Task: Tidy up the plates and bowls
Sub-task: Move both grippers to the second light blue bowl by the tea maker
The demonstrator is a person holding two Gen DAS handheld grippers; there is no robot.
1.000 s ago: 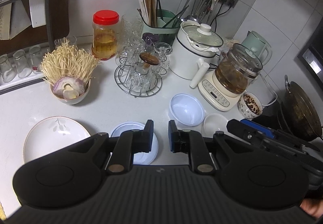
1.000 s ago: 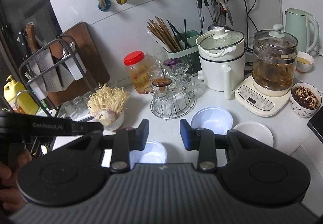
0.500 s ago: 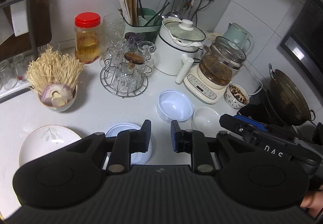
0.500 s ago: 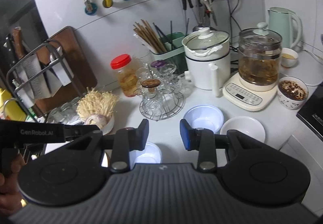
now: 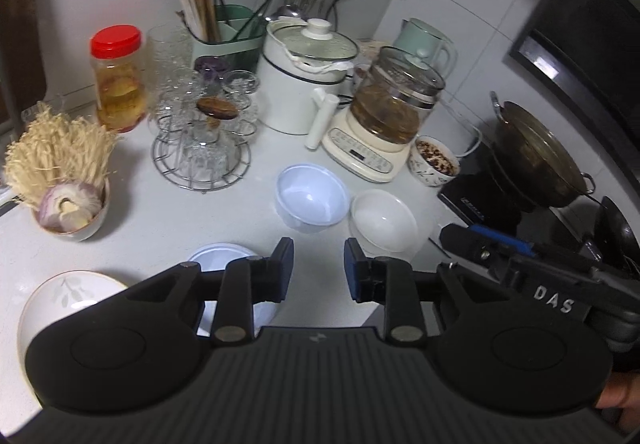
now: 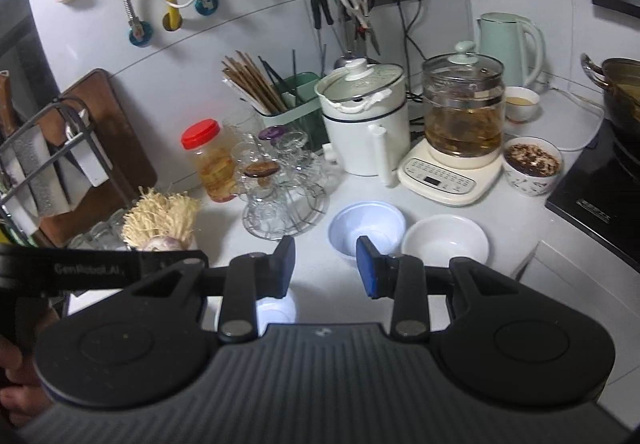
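Two empty bowls stand side by side on the white counter: a pale blue bowl [image 5: 310,200] [image 6: 366,226] and a white bowl [image 5: 382,222] [image 6: 446,240] to its right. Nearer me sits a small blue-rimmed bowl [image 5: 220,256] [image 6: 276,310], half hidden behind the fingers, and a white leaf-patterned plate [image 5: 68,296] lies at the lower left. My left gripper [image 5: 318,270] hovers in front of the bowls with its jaws opening and nothing between them. My right gripper [image 6: 326,266] stands open and empty, just before the pale blue bowl.
A bowl of enoki mushrooms and onion [image 5: 64,188], a wire rack of glasses [image 5: 202,140], a red-lidded jar [image 5: 118,80], a white pot [image 5: 304,80], a glass kettle [image 5: 384,124] and a patterned bowl of food [image 5: 434,160] crowd the back. A stove with a wok [image 5: 536,156] is at the right.
The left gripper's jaws have spread wider, and its view has swung right toward the stove. The right gripper's view has shifted slightly right; its jaws stay as they were.
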